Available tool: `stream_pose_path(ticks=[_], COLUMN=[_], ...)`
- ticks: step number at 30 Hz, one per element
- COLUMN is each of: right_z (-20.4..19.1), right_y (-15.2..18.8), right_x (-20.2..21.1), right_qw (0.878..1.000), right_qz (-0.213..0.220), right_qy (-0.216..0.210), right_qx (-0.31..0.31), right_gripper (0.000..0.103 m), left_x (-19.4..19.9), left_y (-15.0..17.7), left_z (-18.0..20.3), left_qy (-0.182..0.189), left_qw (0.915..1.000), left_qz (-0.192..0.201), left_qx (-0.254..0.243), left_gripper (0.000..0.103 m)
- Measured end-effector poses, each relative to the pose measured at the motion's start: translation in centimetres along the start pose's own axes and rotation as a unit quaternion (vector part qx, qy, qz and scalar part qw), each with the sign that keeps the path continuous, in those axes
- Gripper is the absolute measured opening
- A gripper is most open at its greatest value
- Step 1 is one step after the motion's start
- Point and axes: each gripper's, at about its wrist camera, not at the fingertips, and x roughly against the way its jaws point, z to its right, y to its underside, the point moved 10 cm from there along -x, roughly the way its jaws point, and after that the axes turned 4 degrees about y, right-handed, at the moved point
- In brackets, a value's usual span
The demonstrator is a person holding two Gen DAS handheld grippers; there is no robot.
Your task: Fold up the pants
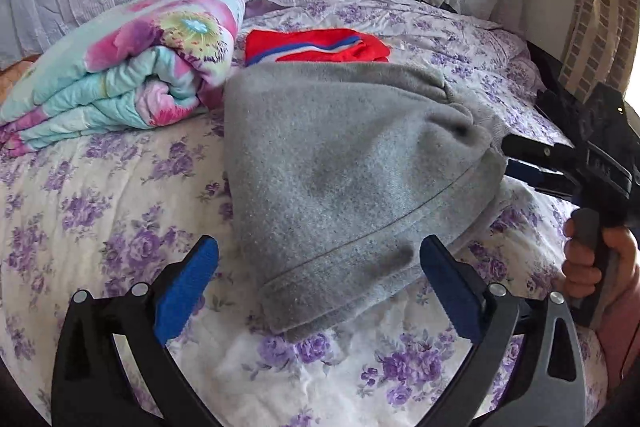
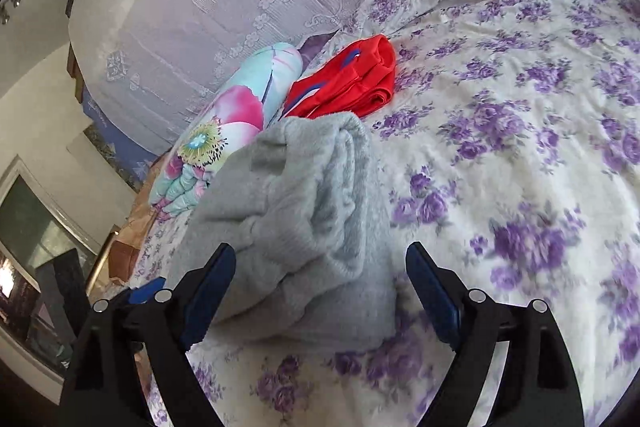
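Floral bed (image 1: 100,195) under everything, a folded quilt (image 1: 120,75) and red garment (image 1: 316,45) at the far side. Grey pants (image 1: 340,167) already folded into a thick bundle mid-bed, long axis running from the near hem away toward the red garment. Left gripper (image 1: 320,275) at the near hem, fingers (image 1: 188,279) spread wide, gripping nothing. Right gripper (image 2: 320,291) at the bunched side edge, fingers (image 2: 432,295) likewise apart and empty, straddling the cloth. Both about equally near, probably set for one more fold or a release
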Motion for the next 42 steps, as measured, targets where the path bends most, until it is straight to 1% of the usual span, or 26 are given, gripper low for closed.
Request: stream_pose_path(ticks=[1,3,4,7,10,13,15,18,22,26,28,29,32,37,42], right_z=[-0.7,-2.6,-3.6,-5.8,-6.1,-6.1,-6.3,-6.6,-7.1,-7.7,-8.1,-8.1,-8.1,-7.6,-7.8], right_y=[0.6,2.1,3.0,5.4,6.7,6.9,7.3,7.9,9.0,9.6,9.7,9.8,9.9,9.9,10.0], right_x=[0.9,2.7,3.7,5.2,6.7,8.2,9.0,9.9,10.7,11.3,11.4,11.4,11.1,10.8,10.5], right_qw=[1.000,0.999,0.998,0.995,0.991,0.985,0.981,0.974,0.966,0.957,0.953,0.952,0.951,0.955,0.954], right_qz=[0.008,0.025,0.036,0.056,0.073,0.104,0.115,0.130,0.138,0.151,0.155,0.155,0.150,0.139,0.136], right_qy=[0.005,0.011,0.012,0.025,0.058,0.087,0.099,0.127,0.154,0.174,0.181,0.182,0.186,0.186,0.185], right_qx=[0.010,0.029,0.041,0.075,0.100,0.108,0.117,0.136,0.154,0.177,0.188,0.192,0.195,0.187,0.192], right_gripper=[0.088,0.088,0.091,0.092,0.092,0.093,0.094,0.096,0.099,0.099,0.099,0.099,0.099,0.099,0.099], left_x=[0.5,2.0,2.7,4.5,5.6,6.7,7.2,8.1,9.4,10.1,10.7,10.9,11.0,11.1,11.1], left_y=[-0.1,0.0,0.0,0.8,2.3,4.1,4.9,5.5,6.3,6.8,6.8,6.9,7.1,7.1,7.1], left_z=[0.4,0.5,0.7,1.3,1.3,1.1,1.1,1.3,1.7,1.7,1.7,1.8,2.1,2.7,2.8], left_qy=[-0.014,-0.030,-0.040,-0.057,-0.073,-0.075,-0.076,-0.095,-0.103,-0.109,-0.114,-0.110,-0.094,-0.095,-0.095], left_qw=[0.9999,0.9993,0.9987,0.9971,0.9962,0.9961,0.9956,0.9934,0.9917,0.9905,0.9891,0.9893,0.9911,0.9910,0.9910], left_qz=[0.008,0.021,0.030,0.047,0.045,0.045,0.049,0.060,0.073,0.080,0.090,0.093,0.091,0.094,0.095], left_qx=[-0.005,-0.010,-0.012,-0.018,-0.012,0.012,0.023,0.021,0.023,0.022,0.023,0.023,0.023,0.009,0.007], left_gripper=[0.099,0.099,0.099,0.099,0.099,0.099,0.099,0.099,0.099,0.099,0.099,0.099,0.099,0.099,0.099])
